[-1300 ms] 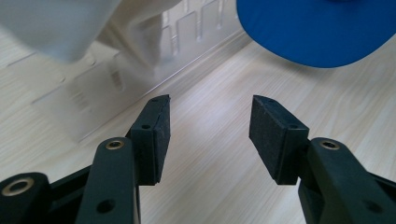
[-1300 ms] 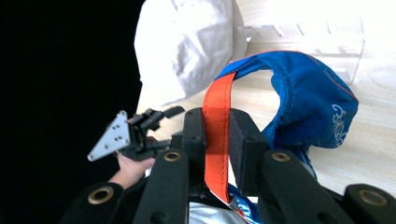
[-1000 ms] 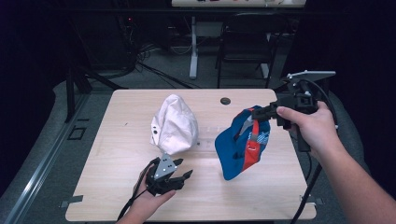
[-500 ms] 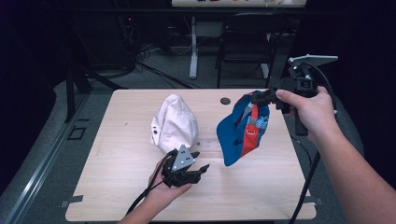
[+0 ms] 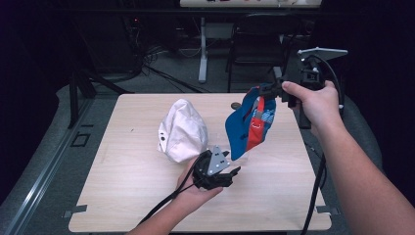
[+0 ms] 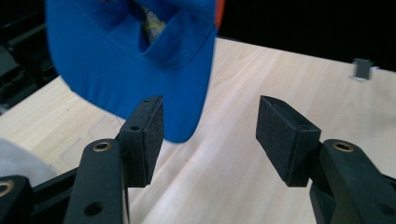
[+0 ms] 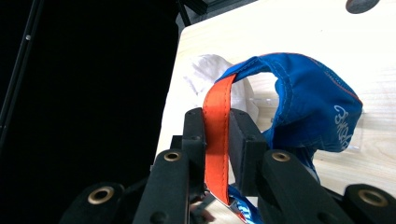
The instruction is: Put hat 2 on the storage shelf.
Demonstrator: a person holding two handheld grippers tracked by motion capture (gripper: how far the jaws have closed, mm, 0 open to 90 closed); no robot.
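Above the table (image 5: 147, 205), the right gripper (image 5: 274, 92) pinches the blue cap (image 5: 247, 127) by its orange strap. The left gripper (image 6: 210, 133) (jaws just opened wide, nothing between) should bite the brim squarely.

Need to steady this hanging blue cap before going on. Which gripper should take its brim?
Left. The left gripper is open just below the blue cap, brim nearest its jaws. The right gripper is clamped on the orange strap.

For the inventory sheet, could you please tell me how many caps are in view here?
2. A blue cap hangs above the table by its orange strap, clamped in the right gripper. A white cap lies on the table, left of the blue one. None looks hidden.
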